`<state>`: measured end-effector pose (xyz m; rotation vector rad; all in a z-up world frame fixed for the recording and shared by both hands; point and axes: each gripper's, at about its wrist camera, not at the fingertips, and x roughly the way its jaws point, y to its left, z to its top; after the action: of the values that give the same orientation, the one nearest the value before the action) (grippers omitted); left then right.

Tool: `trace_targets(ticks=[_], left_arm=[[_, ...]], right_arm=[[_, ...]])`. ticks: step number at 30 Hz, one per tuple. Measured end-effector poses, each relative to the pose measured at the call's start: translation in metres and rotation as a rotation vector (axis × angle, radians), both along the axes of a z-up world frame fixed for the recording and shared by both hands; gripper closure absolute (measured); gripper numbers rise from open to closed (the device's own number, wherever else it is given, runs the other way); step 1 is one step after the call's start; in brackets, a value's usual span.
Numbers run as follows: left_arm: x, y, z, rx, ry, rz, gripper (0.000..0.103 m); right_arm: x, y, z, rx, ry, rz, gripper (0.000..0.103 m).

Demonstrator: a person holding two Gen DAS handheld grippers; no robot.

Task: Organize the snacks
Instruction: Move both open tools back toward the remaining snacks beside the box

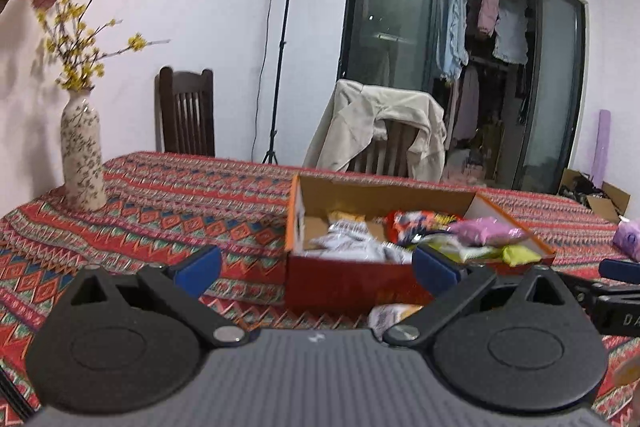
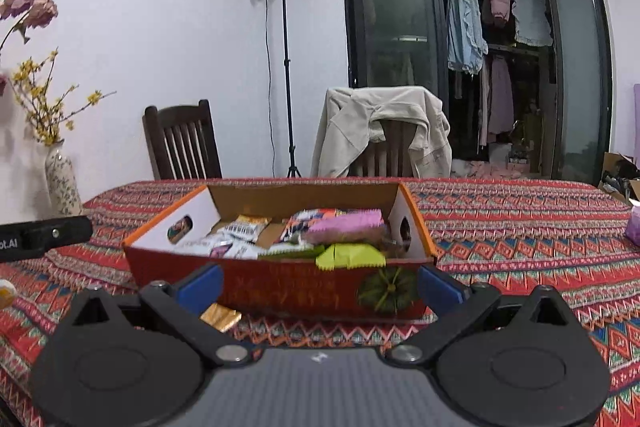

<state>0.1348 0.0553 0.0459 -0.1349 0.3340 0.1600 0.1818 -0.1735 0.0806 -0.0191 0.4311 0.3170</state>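
Observation:
A red cardboard box (image 1: 344,283) (image 2: 280,287) with an orange rim stands on the patterned tablecloth. It holds several snack packets: white ones (image 1: 352,239), a pink one (image 2: 344,227) and a yellow-green one (image 2: 350,255). My left gripper (image 1: 316,267) is open and empty, low over the cloth in front of the box's left corner. A white and yellow packet (image 1: 390,315) lies on the cloth just below it. My right gripper (image 2: 318,285) is open and empty, facing the box's front wall. A gold packet (image 2: 220,317) lies on the cloth by its left finger.
A flowered vase (image 1: 82,155) (image 2: 62,183) with yellow and pink flowers stands at the table's left. Two chairs (image 2: 184,143) stand behind the table, one draped with a beige jacket (image 2: 380,127). A pink item (image 1: 628,239) lies at the right. The right gripper shows at the left view's right edge (image 1: 616,291).

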Motion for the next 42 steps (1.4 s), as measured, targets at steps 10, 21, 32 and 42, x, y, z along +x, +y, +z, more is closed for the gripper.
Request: trace_targets(ticks=[10,21,32,42], left_arm=[[-0.009,0.021,-0.018,-0.006,0.043,0.010,0.000],[-0.007,0.040,-0.035,-0.059,0.067,0.009,0.000],[-0.005,0.056,-0.043,-0.134,0.079,0.033,0.000],[0.001,0.065,-0.048,-0.179,0.118,0.083,0.000]], right_arm=[[-0.004,0.009,-0.018,-0.016,0.097,0.036,0.000],[0.004,0.043,-0.020,-0.069,0.147,0.089,0.000],[0.034,0.098,-0.032,-0.146,0.197,0.171,0.000],[0.062,0.116,-0.053,-0.103,0.254,0.271,0.016]])
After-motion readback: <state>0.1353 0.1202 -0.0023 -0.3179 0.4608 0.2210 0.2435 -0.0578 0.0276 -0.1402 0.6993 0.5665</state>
